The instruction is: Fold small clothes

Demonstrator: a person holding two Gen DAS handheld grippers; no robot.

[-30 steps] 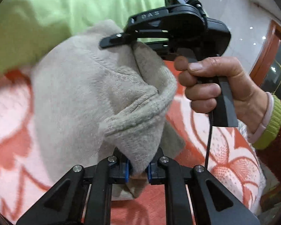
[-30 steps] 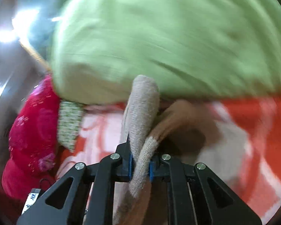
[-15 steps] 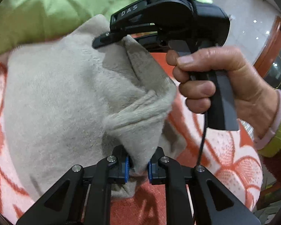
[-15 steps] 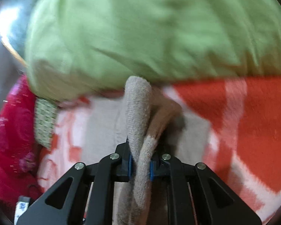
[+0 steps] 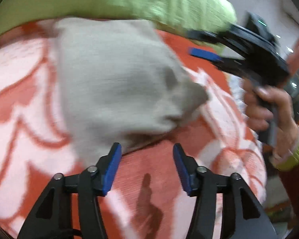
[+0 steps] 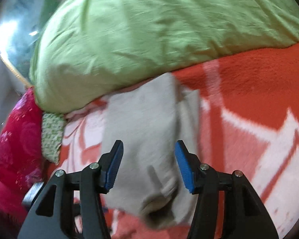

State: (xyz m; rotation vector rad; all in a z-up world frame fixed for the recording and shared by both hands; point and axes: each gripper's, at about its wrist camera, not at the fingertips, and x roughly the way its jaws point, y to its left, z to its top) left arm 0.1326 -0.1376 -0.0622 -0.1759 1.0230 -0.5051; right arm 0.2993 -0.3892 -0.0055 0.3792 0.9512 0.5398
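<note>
Left hand-held gripper (image 5: 147,157) spread wide, empty, just off grey garment (image 5: 117,83) near edge. Right hand-held gripper (image 6: 149,157) also spread, above it. Garment lies on blanket (image 6: 249,91), far edge against green pillow (image 6: 149,29).

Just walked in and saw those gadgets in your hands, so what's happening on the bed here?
A person is folding a small beige knit garment on an orange-and-white blanket, with a two-finger gripper in each hand. At this moment the left gripper and right gripper are both open and hold nothing. The garment lies on the blanket beside a green pillow. The frames are blurred by motion.
</note>
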